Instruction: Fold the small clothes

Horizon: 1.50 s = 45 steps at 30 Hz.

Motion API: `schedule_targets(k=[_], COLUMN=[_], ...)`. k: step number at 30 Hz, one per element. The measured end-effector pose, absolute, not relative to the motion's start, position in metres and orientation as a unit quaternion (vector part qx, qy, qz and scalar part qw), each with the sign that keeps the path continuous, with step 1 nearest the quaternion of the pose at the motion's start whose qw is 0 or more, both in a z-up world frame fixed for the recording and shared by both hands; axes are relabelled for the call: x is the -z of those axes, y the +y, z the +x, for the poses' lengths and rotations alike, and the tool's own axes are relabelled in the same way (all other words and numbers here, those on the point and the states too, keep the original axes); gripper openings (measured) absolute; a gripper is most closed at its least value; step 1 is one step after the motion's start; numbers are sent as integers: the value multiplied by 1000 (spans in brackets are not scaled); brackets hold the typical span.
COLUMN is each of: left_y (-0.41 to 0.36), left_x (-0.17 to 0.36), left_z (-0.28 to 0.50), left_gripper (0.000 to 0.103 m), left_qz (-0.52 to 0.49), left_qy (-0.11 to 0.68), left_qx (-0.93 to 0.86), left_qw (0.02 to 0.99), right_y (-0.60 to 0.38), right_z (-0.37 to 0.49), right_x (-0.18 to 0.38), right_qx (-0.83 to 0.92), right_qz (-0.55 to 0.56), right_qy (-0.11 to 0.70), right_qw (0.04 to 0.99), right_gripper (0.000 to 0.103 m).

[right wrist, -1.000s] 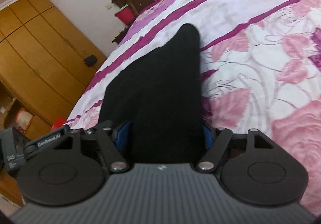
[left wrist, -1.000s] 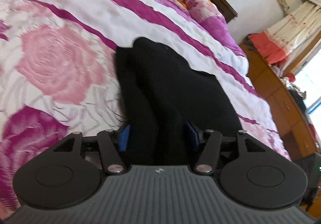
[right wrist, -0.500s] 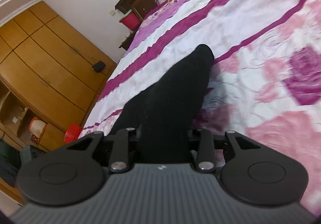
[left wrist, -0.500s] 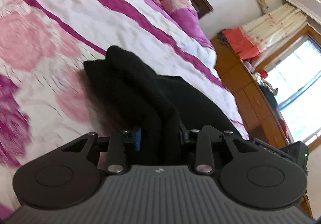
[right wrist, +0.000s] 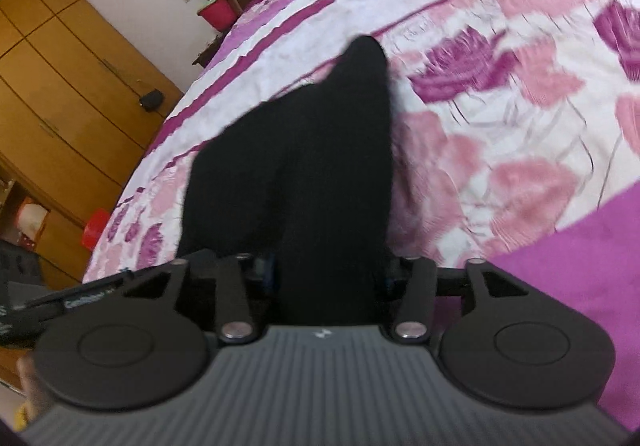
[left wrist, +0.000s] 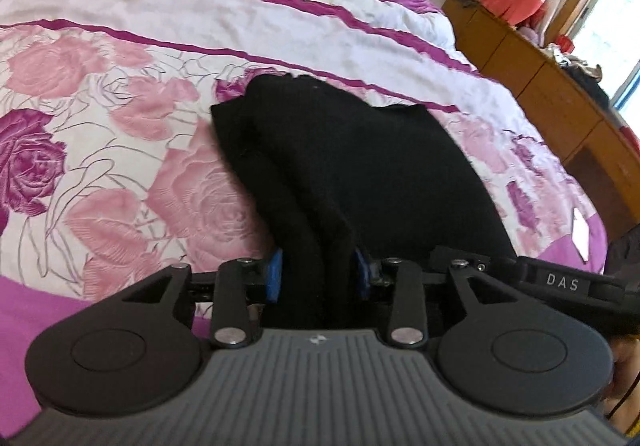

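Between both grippers' blue pads [left wrist: 274,275], black garment [left wrist: 360,166]

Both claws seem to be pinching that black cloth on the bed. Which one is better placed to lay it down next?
Probably neither alone. The left gripper and right gripper each pinch a near edge of the black garment, so both should lower it together onto the floral bedspread.

Matt black knit garment [left wrist: 360,166], embossed quilt [left wrist: 120,174]

"DAS" on right tool [left wrist: 560,282]
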<state>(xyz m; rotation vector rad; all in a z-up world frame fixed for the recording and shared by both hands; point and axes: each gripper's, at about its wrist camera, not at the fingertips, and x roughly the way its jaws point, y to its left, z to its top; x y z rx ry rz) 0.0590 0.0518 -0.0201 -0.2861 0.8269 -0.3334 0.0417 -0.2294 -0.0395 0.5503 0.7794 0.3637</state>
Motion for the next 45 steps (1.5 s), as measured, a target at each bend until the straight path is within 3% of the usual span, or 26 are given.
schedule_targets(k=[11,19,20,23,26,30,35,40,43,45], left_y=[39,20,18,6,-4,11,20,24,27,28], left_x=[1,-33,-32,-21,2,29,26,7,-6,-15], left_z=[41,59,63,71,79,91,93,75,57,42], left_gripper=[51,51,51,50,44,44,44,44,45,46], left_qz=[-69,-36,-40,-29,17,18,6,-21,-37,-45], left_qy=[357,265,259,260,283,295,300,304,314,316], left_qx=[111,107,112,111,80,51,55,64,68,67], left_qw=[925,957,959,959,956,954,952,950,946,946], right_y=[-238,-241,-239,-226,-210,-190,-186,-195,-200,-200], right_z=[15,15,20,41,53,54,59,45,30,17], right_x=[23,-11,-11,-2,13,20,22,6,-6,-13], right_qx=[-170,-144,-137,-131,-120,-123,-118,-116,-134,-144], right_qz=[226,179,171,135,118,88,78,104,106,105], right_qy=[338,252,250,261,270,262,260,260,259,257], right_qw=[898,940,943,947,948,953,955,953,951,950], right_gripper=[56,56,54,33,34,34,34,35,48,63])
